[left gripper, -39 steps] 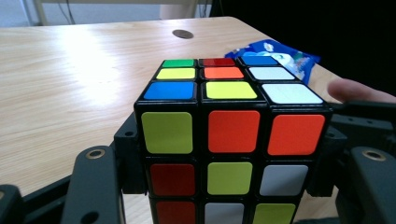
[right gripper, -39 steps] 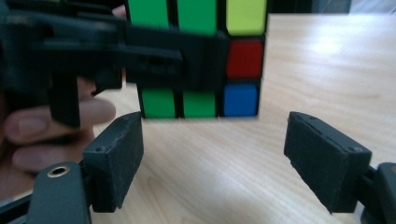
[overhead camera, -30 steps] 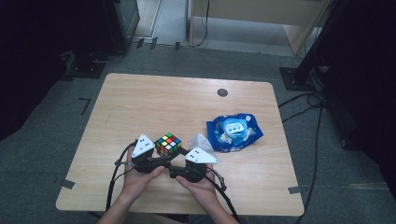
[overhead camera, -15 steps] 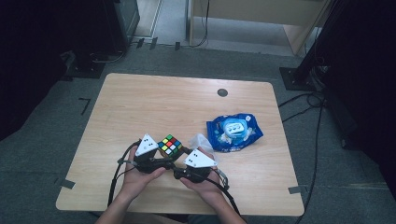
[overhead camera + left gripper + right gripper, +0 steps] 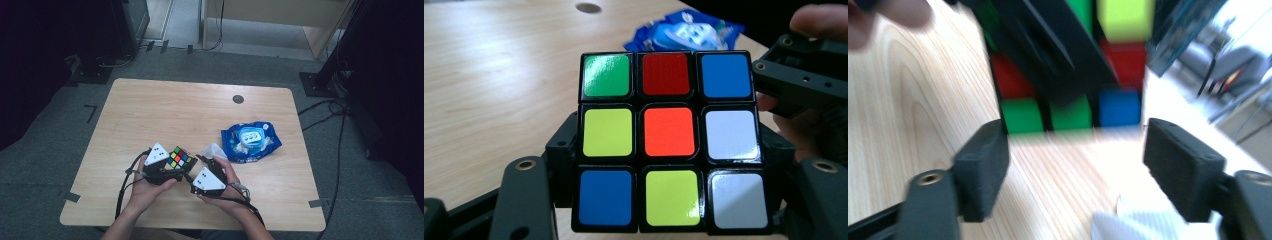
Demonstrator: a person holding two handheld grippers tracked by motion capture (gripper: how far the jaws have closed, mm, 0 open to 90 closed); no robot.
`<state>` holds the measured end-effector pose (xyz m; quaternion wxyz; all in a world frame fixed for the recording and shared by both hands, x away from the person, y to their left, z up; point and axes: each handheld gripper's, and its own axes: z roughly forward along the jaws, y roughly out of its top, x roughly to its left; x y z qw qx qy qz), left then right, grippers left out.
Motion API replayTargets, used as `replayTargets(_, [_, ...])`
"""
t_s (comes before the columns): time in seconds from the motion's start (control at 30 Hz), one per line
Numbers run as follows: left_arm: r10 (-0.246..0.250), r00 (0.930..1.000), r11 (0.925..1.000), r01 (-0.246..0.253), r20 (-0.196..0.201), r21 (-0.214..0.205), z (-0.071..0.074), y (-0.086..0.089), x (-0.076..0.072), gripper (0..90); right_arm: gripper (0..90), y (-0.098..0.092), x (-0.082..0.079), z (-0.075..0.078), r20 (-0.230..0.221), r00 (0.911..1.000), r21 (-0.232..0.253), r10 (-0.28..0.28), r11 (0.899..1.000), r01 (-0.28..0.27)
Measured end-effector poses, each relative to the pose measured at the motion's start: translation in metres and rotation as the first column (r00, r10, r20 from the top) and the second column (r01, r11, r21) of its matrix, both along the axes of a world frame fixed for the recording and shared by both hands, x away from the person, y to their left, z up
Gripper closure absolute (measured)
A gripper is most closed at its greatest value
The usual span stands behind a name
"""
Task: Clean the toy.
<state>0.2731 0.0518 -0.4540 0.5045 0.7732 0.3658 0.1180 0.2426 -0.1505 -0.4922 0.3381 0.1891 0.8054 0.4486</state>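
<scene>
Puzzle cube (image 5: 669, 145), glossy square stickers on black plastic, is clamped in the left gripper (image 5: 172, 167) above the near-middle of the pale wood-grain table (image 5: 165, 112); top face reads green/red/blue, yellow/orange/white, blue/yellow/white. Right gripper (image 5: 1075, 175) has just been opening: matte black blocky pads stand wide apart just short of the cube, nothing between them. Crinkly blue foil pack (image 5: 252, 141) with a white lid lies to the right, its print too small to read.
</scene>
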Motion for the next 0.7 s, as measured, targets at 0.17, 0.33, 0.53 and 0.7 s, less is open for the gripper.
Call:
replayTargets(0.17, [0.077, 0.9965, 0.9969, -0.077, 0.030, -0.013, 0.000, 0.013, 0.003, 33.7, 31.5, -0.029, 0.016, 0.008, -0.181, 0.9792, 0.202, -0.091, 0.971, 0.128])
replayTargets(0.33, [0.097, 0.9919, 0.9952, -0.097, 0.082, 0.004, -0.001, 0.009, -0.001, 33.7, 24.8, -0.046, 0.023, 0.028, -0.416, 0.9093, 0.537, -0.015, 0.803, 0.259])
replayTargets(0.53, [0.083, 0.9871, 0.9955, -0.089, 0.137, 0.034, -0.002, -0.005, -0.010, 33.7, 15.3, -0.039, 0.025, 0.031, -0.623, 0.7658, 0.659, 0.160, 0.635, 0.403])
replayTargets(0.7, [0.058, 0.9837, 0.9959, -0.069, 0.170, 0.059, -0.004, -0.017, -0.017, 33.7, 15.1, -0.029, 0.023, 0.027, -0.683, 0.6914, 0.673, 0.236, 0.572, 0.469])
